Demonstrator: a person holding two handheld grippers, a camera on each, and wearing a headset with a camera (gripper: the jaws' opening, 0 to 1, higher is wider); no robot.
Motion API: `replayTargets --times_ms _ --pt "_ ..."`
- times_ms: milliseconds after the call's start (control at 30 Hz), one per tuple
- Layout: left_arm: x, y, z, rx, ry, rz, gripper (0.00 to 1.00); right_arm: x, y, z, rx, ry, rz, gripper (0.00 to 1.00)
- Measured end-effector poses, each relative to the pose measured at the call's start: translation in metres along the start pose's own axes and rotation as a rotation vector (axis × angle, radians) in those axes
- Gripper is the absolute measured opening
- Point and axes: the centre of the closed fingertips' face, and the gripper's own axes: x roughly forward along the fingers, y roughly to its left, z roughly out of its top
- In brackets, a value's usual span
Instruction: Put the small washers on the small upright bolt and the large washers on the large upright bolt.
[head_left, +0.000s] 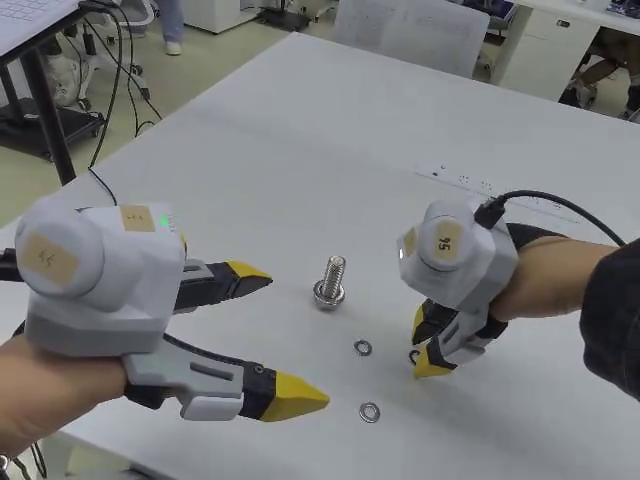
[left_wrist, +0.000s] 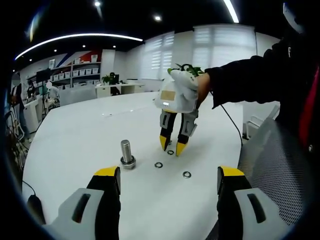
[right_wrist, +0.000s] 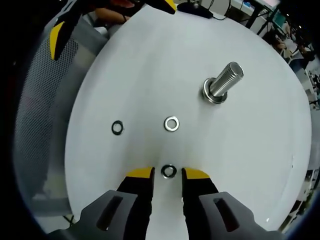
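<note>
One washer (head_left: 412, 356) half-hidden behind right hand-held gripper (head_left: 424, 345)

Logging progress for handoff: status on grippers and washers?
Left gripper open, hovering. Right gripper open, fingers straddling a washer. Upright bolt nearby; two other washers loose. Nothing blocking.

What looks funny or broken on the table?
Nothing stands out. The bolt stands upright, three loose washers lie flat on the table, and the right gripper has its open jaws either side of one washer.
</note>
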Motion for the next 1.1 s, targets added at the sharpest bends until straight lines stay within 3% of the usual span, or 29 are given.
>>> replayTargets --times_ms 500,1100 --pt "0.0011 -0.0022 0.0010 0.003 0.002 -0.010 0.79 -0.0010 0.0027 -0.0017 0.008 0.015 -0.006 0.16" --pt "0.0001 -0.0023 0.0028 0.004 -0.001 -0.010 0.79 -0.0008 0.0032 -0.0015 0.030 0.019 -0.011 0.14"
